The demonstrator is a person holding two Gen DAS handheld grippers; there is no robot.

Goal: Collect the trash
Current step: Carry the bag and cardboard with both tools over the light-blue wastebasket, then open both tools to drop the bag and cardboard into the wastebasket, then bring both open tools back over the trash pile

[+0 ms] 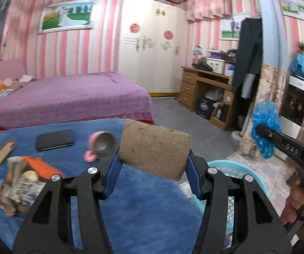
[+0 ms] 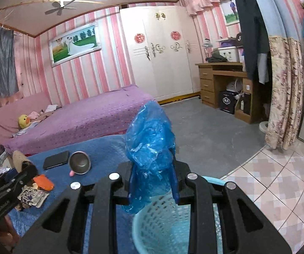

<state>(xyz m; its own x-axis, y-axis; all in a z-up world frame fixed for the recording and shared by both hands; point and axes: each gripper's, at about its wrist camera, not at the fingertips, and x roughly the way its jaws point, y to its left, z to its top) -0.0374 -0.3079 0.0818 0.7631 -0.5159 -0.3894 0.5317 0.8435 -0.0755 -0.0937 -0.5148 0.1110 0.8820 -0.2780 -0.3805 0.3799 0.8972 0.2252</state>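
Gripping a brown cardboard tube (image 1: 154, 150) by its two ends, the left gripper (image 1: 153, 165) has its blue fingers (image 1: 112, 173) pressed against it, holding it above the blue-covered desk (image 1: 130, 211); the right gripper (image 2: 153, 182) has its fingers (image 2: 175, 188) pinching a crumpled blue plastic bag (image 2: 149, 146), which stands up between them and hangs a little below; a light blue perforated basket (image 2: 162, 222) sits just beneath the right gripper, beside the desk's edge, over the tiled floor (image 2: 278, 190); on the desk lie a pile of crumpled paper and an orange wrapper (image 1: 23, 182), a flat cardboard strip (image 1: 4, 152), a black wallet-like case (image 1: 55, 139) and a tipped metal cup with pink trim (image 1: 103, 148); a purple-covered bed (image 1: 67, 99) stands behind the desk; a person's hand (image 1: 300, 203) holds the right gripper's handle at the left view's edge.
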